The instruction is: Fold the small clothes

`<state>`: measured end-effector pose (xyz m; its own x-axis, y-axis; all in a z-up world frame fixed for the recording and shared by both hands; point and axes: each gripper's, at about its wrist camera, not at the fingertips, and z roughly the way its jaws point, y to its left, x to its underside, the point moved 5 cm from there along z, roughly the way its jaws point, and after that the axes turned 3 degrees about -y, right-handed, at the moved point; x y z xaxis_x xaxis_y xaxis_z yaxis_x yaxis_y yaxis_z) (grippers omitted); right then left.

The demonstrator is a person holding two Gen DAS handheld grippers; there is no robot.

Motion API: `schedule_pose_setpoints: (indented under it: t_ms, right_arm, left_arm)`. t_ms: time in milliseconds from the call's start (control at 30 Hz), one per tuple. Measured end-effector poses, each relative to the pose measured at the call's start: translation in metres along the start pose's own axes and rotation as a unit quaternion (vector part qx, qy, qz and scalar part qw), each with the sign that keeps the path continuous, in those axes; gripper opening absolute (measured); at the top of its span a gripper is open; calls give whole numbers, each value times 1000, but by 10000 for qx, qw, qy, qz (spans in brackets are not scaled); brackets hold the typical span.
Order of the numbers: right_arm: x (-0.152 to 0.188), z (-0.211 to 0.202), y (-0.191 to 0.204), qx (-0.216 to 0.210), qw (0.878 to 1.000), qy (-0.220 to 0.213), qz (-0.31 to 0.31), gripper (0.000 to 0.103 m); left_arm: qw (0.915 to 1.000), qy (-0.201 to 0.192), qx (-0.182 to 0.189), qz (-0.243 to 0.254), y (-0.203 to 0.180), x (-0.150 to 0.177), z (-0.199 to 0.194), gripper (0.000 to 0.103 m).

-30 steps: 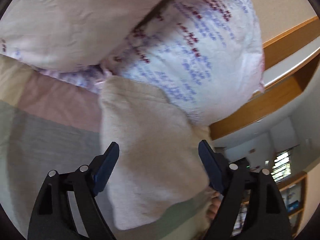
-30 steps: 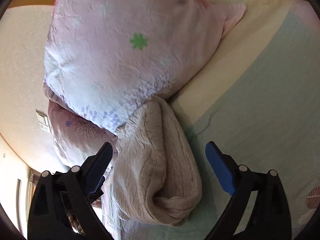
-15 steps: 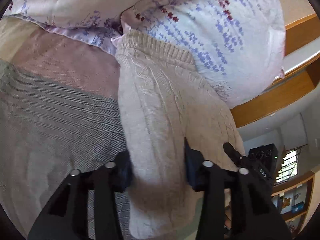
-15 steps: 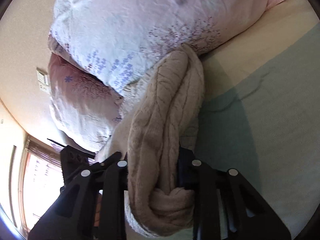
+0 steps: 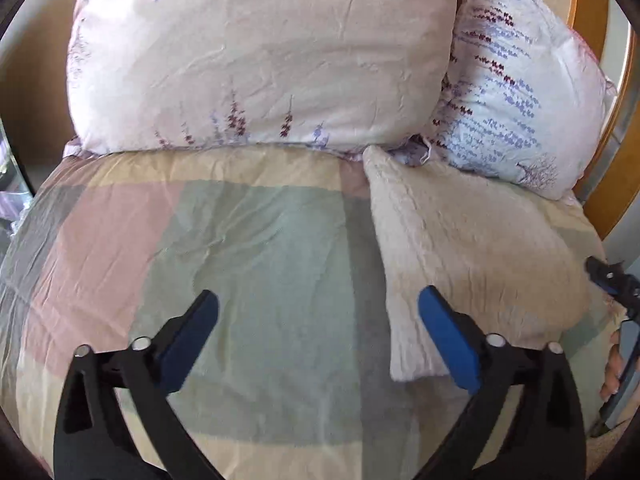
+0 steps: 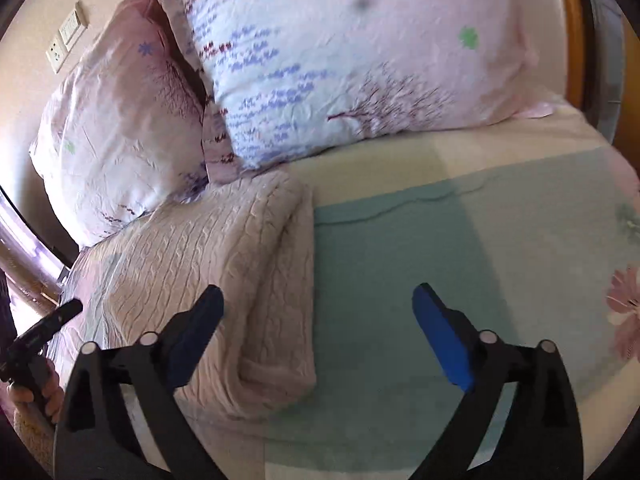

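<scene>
Sweater: folded cream cable-knit sweater (image 5: 472, 264) lay flat on the bed (image 5: 256, 248), its far end touching the lower edge of the two pillows.
Landmark: the lavender-print pillow (image 5: 516, 92) at the head of the bed; the sweater was just below it, and the pink floral pillow (image 5: 256, 60) was beside it.
Long axis: the sweater ran from the pillows toward the cameras, with a rounded fold edge (image 6: 288, 280) along the side away from the left tongs.
Left tongs: left tongs (image 5: 318, 340) were spread wide and held nothing; the sweater lay to their right side, and only the right blue pad (image 5: 448, 340) overlapped its near edge.
Right tongs: right tongs (image 6: 318, 336) were also spread and empty; the sweater lay to their left side, its thick fold edge near the left pad (image 6: 200, 328).
Nearer side: both seemed about equally near; the sweater lay between the two tongs, not inside either of them.
Judgement: the fold looked complete, or nearly so; a next fold would probably need each of the tongs to turn inward to the near end of the sweater.
</scene>
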<state>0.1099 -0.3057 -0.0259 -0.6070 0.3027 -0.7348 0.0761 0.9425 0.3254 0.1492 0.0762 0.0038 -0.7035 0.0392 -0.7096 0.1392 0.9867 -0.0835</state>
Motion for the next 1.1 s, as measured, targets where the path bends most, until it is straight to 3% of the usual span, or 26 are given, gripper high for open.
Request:
schedule_pose_setpoints:
  t_ms: [100,233,333,400,467,1100]
  right_arm:
    - [29,-16,14,476,9983,166,-293,101]
    - [66,-22,34,258,9961,408,-737,101]
    - [76,-2,53,493,9917,521,-1063,101]
    - [87,6,59,770,9892,547,-1117,101]
    - [92,13,61,1071,9838,752,-1228,101]
    - [92,16,61,1041,9845,739,-1201,101]
  left_arm:
    - [9993,245,-17,279,-24,30,-2,102]
    - [9967,351,-150,716,-58,52,5,102]
    - [9932,706,-204,902,-74,64,22,102]
    - [9946,497,-363,834,-73,68,24,102]
    - [9961,471,-290,689,-69,69,24,102]
    - [9962,477,-243,681,-69,70,24,102]
